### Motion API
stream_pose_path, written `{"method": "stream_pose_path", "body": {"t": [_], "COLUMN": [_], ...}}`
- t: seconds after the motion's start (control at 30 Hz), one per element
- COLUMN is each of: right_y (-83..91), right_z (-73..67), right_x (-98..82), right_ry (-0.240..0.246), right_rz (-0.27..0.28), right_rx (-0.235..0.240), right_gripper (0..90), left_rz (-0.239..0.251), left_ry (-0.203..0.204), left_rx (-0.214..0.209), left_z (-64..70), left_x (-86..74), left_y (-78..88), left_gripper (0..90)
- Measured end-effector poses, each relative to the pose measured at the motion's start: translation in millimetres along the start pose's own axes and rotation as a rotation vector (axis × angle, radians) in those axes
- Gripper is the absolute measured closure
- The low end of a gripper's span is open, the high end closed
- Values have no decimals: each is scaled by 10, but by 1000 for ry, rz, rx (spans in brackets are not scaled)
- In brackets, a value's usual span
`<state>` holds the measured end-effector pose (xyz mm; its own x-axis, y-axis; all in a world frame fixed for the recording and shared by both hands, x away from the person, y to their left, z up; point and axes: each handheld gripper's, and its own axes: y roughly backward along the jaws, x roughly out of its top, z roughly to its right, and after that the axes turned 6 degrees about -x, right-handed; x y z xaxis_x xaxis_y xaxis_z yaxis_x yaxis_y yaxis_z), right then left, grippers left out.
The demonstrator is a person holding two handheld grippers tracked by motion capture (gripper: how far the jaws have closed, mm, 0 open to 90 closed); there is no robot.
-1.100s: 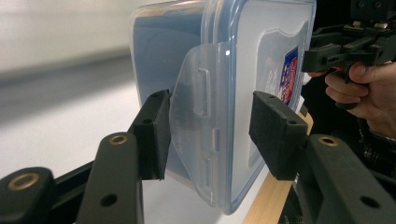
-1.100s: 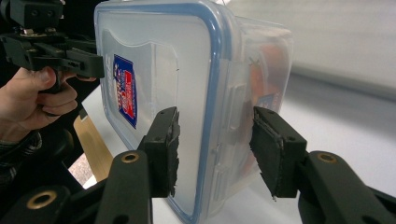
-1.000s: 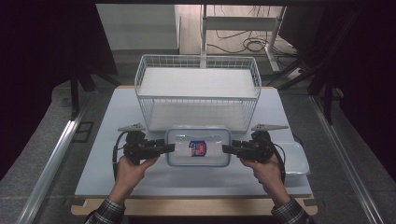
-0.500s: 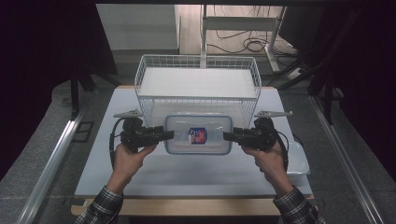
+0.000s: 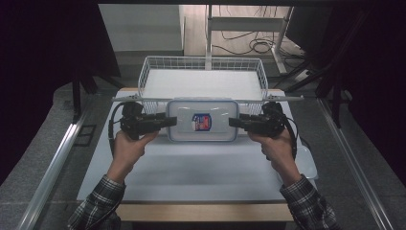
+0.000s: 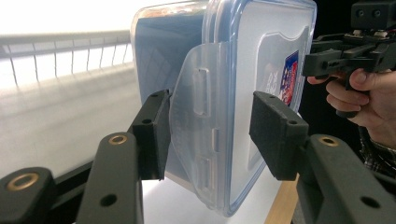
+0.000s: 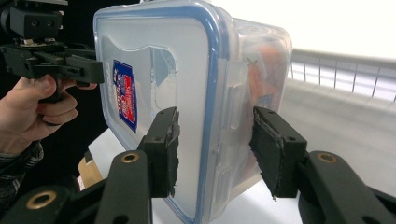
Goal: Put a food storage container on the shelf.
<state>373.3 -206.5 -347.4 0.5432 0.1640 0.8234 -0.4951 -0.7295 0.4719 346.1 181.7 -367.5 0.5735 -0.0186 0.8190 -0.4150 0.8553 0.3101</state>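
The right tool point(image 7: 215, 149) clamps the lidded plastic container point(image 7: 187, 84) by its end.

This is looking like a lab or test room, not a home. Dark curtains point(image 5: 43, 72) are hanging on both sides of the white table point(image 5: 191, 167). Loose cables point(image 5: 249, 45) are lying on the floor behind it, next to a metal stand point(image 5: 249, 24). Metal rails point(image 5: 57, 163) are running along the grey floor.
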Motion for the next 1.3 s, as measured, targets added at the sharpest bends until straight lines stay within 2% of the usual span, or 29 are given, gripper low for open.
{"method": "stream_pose_path", "body": {"t": [0.27,0.5,0.8,1.03,1.3], "right_y": [27,8,-14,-59,-189], "right_z": [-15,41,130,205,311], "right_x": [278,474,705,823,867], "right_ry": [11,0,-6,-24,-54], "right_rz": [21,41,50,56,64], "right_rx": [-9,-8,-18,-27,-32], "right_gripper": [526,526,525,522,515], "left_rz": [20,28,49,51,49], "left_ry": [-17,-18,-16,-9,15], "left_rx": [1,4,-8,-5,8], "left_z": [-10,-55,-153,-239,-361], "left_x": [269,526,760,867,872], "left_y": [35,30,-26,-77,-141], "left_gripper": [495,493,494,493,491]}}
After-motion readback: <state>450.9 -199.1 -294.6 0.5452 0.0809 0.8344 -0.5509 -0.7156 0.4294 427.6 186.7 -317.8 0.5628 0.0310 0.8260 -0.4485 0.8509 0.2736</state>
